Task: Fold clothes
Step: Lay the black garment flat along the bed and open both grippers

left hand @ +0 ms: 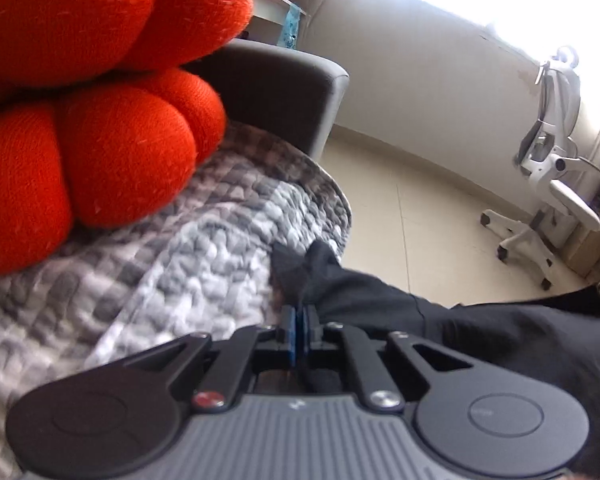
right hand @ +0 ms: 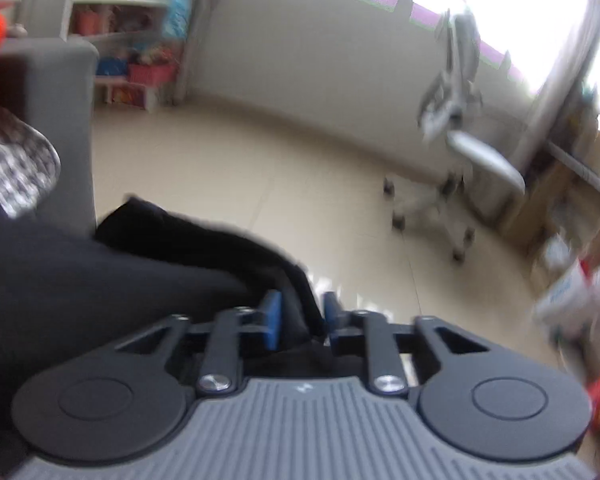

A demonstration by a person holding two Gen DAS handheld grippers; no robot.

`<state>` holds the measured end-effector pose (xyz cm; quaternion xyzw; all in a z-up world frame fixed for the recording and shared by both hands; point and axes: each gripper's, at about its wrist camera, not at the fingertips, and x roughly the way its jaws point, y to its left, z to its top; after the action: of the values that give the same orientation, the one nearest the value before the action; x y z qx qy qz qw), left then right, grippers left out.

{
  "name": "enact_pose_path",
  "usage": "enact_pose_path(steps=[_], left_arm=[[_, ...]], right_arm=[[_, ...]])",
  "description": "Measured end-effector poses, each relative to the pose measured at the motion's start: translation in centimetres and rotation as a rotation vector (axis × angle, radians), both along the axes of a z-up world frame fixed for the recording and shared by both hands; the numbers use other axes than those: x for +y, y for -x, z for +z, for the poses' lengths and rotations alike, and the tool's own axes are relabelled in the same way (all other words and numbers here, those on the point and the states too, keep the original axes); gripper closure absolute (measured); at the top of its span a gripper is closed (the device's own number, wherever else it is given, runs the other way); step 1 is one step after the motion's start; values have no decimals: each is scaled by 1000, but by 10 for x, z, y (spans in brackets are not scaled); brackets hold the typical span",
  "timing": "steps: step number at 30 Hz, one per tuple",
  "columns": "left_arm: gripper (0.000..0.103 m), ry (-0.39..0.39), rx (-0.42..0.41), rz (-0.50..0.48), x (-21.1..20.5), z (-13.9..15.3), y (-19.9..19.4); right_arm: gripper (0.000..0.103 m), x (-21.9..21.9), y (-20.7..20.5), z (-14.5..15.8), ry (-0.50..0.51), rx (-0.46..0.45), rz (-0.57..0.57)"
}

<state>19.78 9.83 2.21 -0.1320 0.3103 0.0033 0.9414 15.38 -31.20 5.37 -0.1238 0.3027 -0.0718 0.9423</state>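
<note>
the left gripper (left hand: 299, 322) is closed tight on an edge of the black garment (left hand: 480, 344), pinched between the blue pads (left hand: 288, 326) above the quilt (left hand: 180, 248), below the red cushion (left hand: 100, 92). the garment is spread rightward over the sofa edge, partly above the floor (right hand: 300, 184). the right gripper (right hand: 300, 322) is only partly closed, with a fold of cloth between its pads; a firm hold cannot be confirmed. both grips should be kept level and the span taut so the edge is carried flat.
</note>
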Motion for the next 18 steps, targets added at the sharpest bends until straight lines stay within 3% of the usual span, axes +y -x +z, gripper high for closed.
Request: enact_pose_path(steps=[2, 5, 9, 18], left_arm=[[96, 15, -11, 25, 10, 5, 14], [90, 55, -11, -20, 21, 17, 52], [68, 93, -3, -97, 35, 31, 112], [68, 114, 104, -343, 24, 24, 271]], right_arm=[[53, -13, 17, -6, -40, -15, -62], [53, -30, 59, -6, -174, -3, -65], [53, -38, 143, -2, -335, 60, 99], [53, -31, 294, -5, -535, 156, 366]])
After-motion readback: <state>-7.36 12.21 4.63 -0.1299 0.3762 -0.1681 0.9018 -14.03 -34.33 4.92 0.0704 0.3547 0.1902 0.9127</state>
